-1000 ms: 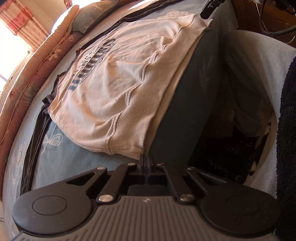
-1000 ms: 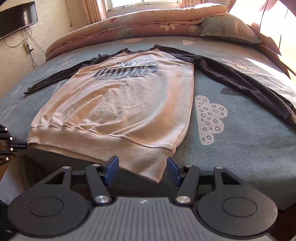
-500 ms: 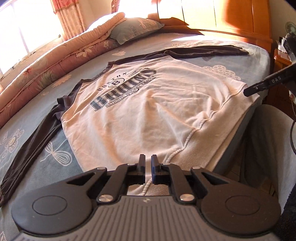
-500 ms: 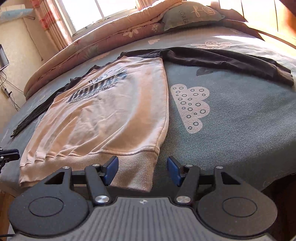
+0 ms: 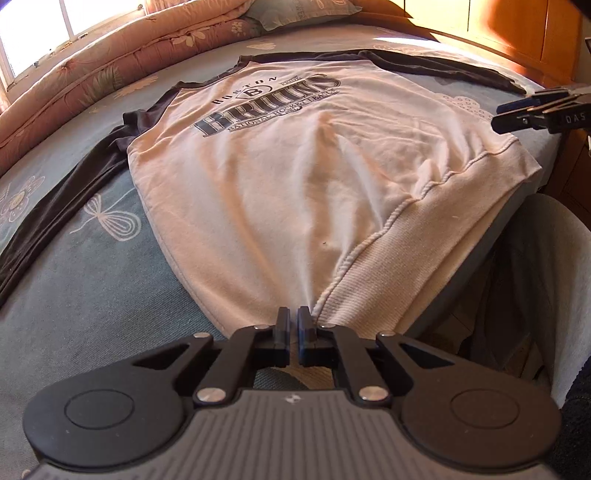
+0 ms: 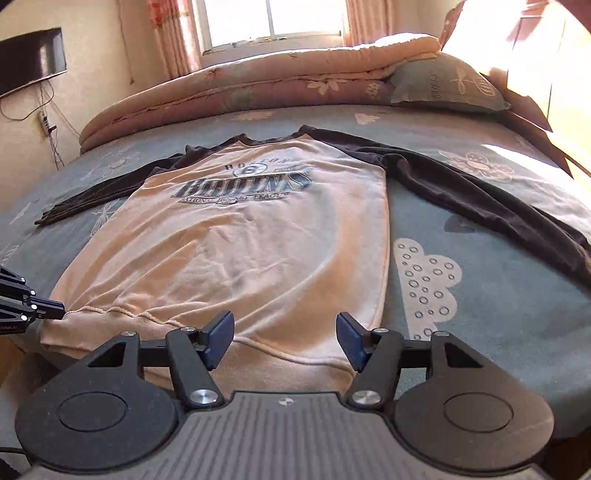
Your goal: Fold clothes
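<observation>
Bright daylight from the window (image 6: 275, 18), blown out to white glare. Hot orange sun patches on the headboard (image 5: 480, 33). Warm cast over the sweatshirt (image 5: 314, 177), soft shadows in its creases. Strong fisheye bending at the edges; focus sharp, no motion blur.

The sweatshirt (image 6: 258, 254) is soft, matt knit cloth, its cream body smooth with a coarser ribbed hem (image 5: 417, 254) at the near edge and darker, faintly sheened sleeves (image 6: 480, 199) to either side. Beneath the sweatshirt the bed cover (image 6: 498, 295) looks like a nubbly, towel-like weave (printed with pale shapes), and beyond the sweatshirt lies a quilted, slightly satiny comforter (image 6: 258, 85) beside polished, glossy wood panelling (image 5: 480, 22). The right gripper (image 6: 284, 339) is matt black plastic with 2 shiny metal pivot screws and ridged blue pads (image 6: 221, 338).
</observation>
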